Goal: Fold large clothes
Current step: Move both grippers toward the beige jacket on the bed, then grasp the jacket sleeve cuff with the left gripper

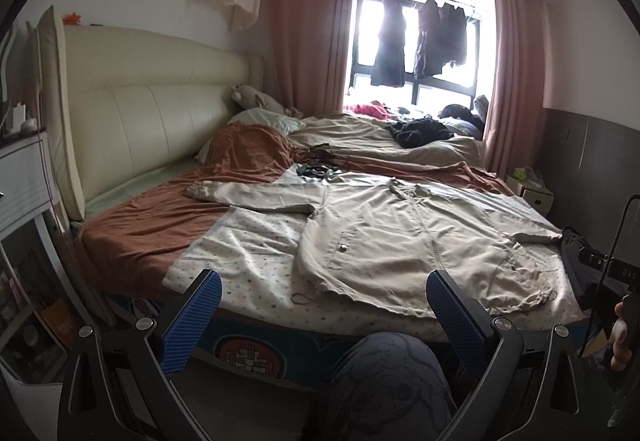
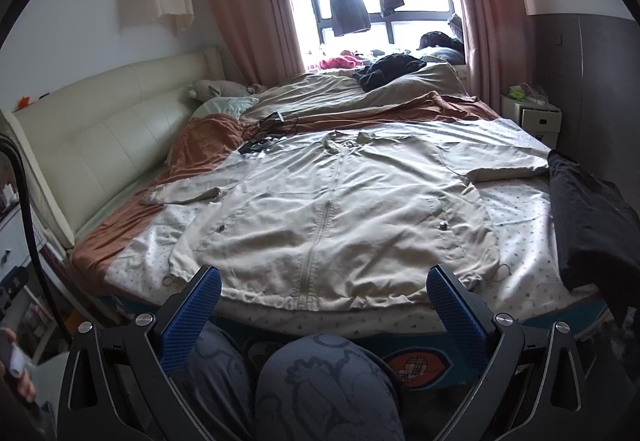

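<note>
I had the left hand-held gripper spread wide with nothing between its blue pads; the right hand-held gripper stood the same, wide apart and empty, both hanging short of the foot of the bed, above my knees; ahead of them lay the beige jacket, spread front-up and zipped on the dotted sheet, its hem just beyond the right gripper's fingers and off to the right of the left one; its long axis ran from me toward the window, collar at the far end, hem nearest; one sleeve reached out toward the headboard, the other lay toward a dark garment at the right edge; I judged the cloth thin, light and limp, likely to sag and slide, so it wanted pinching at two points together; the hem corners or the sleeve cuffs seemed the surest holds, since seams there give the pads something thicker to bite.
</note>
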A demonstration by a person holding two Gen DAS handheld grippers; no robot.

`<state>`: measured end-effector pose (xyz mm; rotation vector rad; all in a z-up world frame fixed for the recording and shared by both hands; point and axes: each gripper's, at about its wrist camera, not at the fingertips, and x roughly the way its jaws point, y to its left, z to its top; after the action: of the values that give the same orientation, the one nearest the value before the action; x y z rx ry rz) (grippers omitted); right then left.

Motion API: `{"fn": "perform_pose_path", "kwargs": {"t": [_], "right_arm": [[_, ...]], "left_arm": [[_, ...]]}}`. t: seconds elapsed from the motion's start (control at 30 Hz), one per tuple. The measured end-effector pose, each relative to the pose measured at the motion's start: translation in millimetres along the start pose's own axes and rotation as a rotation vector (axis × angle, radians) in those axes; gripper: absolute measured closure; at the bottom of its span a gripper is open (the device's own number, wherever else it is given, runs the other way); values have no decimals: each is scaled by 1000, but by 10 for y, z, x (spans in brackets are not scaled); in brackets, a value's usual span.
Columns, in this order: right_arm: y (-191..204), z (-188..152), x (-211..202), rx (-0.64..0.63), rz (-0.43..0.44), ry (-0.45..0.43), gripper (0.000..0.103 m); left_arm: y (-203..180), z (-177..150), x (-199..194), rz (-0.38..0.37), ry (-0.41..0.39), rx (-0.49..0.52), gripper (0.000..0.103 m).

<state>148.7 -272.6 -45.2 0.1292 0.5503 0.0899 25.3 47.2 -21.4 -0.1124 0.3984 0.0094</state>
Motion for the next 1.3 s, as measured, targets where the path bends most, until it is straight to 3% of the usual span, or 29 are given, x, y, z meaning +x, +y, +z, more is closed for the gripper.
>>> {"fn": "perform_pose_path", "kwargs": {"t": [0.57, 1.3], "right_arm": [[325, 474, 1131, 6, 77, 59, 0], [897, 1323, 2715, 81, 180, 102, 0]], "left_arm": [[325, 289, 935, 95, 95, -47, 0], [1131, 789, 2225, 264, 182, -209, 0]]}}
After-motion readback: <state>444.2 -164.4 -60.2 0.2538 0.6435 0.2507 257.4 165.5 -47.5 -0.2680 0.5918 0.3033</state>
